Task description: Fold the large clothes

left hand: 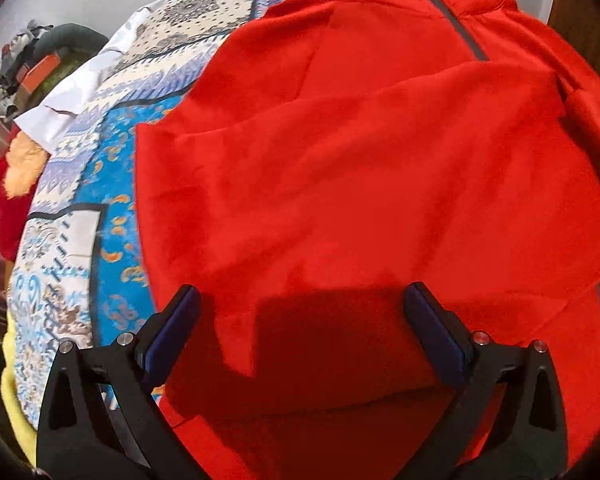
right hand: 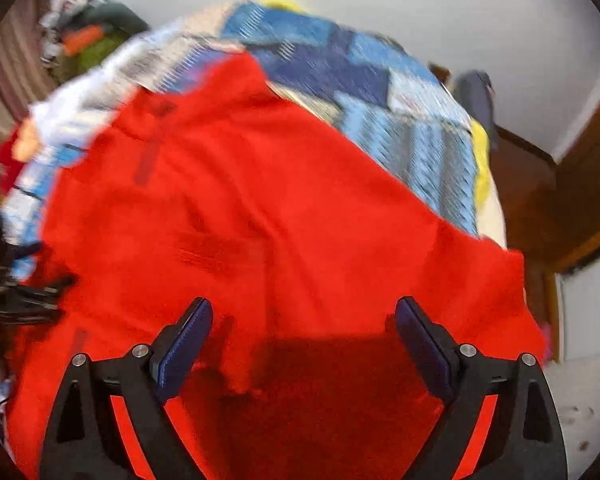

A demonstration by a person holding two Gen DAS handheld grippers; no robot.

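Note:
A large red jacket (left hand: 360, 168) with a grey zipper (left hand: 456, 24) lies spread on a bed with a blue patterned cover (left hand: 100, 184). Its sleeves look folded in across the body. My left gripper (left hand: 302, 300) is open and empty, hovering just above the jacket's near part. In the right wrist view the same red jacket (right hand: 260, 208) fills the middle, blurred by motion. My right gripper (right hand: 304, 312) is open and empty above the jacket's near edge. The left gripper (right hand: 16, 296) shows at the left edge of that view.
A white cloth (left hand: 72, 96) and a red and orange fluffy item (left hand: 12, 176) lie at the bed's left side. A pile of clutter (left hand: 36, 56) stands beyond. A yellow sheet edge (right hand: 480, 160), wooden furniture (right hand: 560, 200) and a white wall (right hand: 420, 8) are to the right.

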